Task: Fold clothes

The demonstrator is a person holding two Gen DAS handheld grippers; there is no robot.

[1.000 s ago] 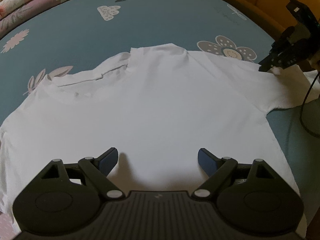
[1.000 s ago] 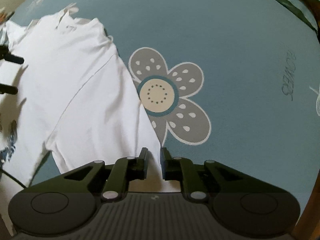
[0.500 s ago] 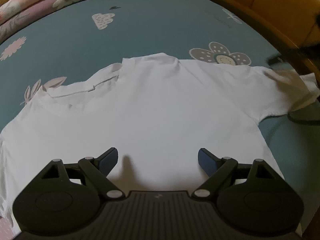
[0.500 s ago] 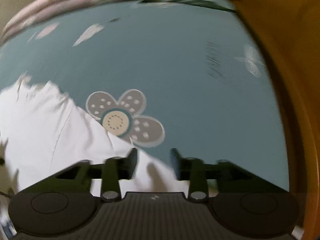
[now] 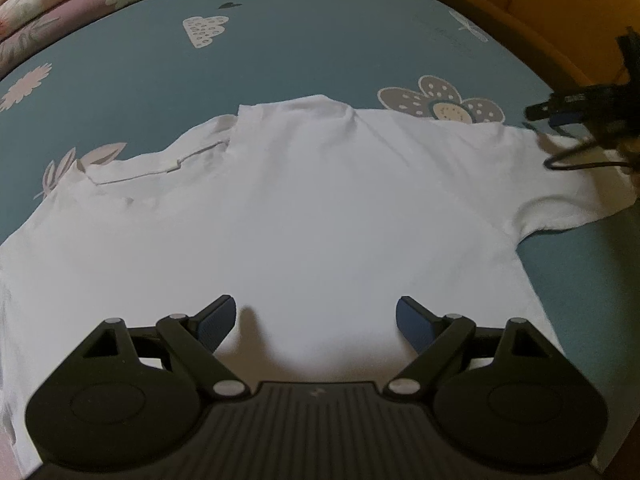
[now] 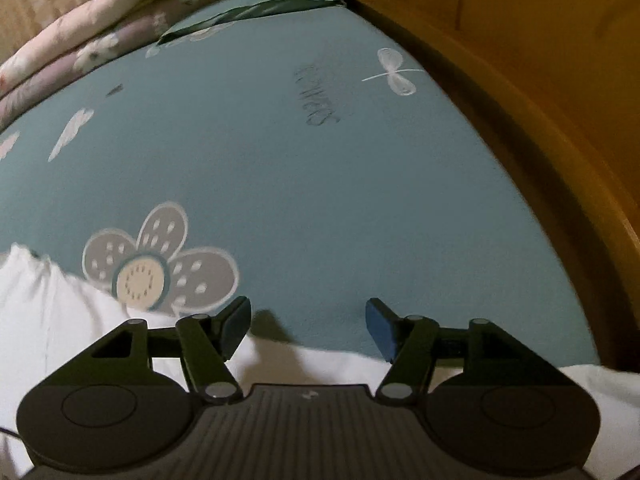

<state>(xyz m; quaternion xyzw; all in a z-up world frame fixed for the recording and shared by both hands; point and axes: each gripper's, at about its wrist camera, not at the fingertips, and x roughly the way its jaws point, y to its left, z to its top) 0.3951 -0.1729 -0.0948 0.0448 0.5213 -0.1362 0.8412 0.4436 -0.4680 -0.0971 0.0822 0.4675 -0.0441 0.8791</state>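
Since a second ago the right gripper point(image 6: 307, 322) has let go of the sleeve and swung round, so its camera now looks up the bed rather than across the shirt; its jaws are opening, with nothing between them and the sleeve edge lying just below. The left gripper point(image 5: 315, 322) has kept its place, jaws spread wide over the lower body of the white T-shirt point(image 5: 304, 216) and gripping nothing. That shirt lies spread flat on the teal bedsheet point(image 5: 304, 56), collar away from the camera, one sleeve reaching right to where the right gripper hangs, blurred, above its end. Just beyond the shoulder sits a printed grey flower point(image 6: 158, 266), partly covered by cloth. Farther off lie folded floral quilts point(image 5: 60, 4), and a wooden bed frame point(image 6: 540, 128) curves along the right.
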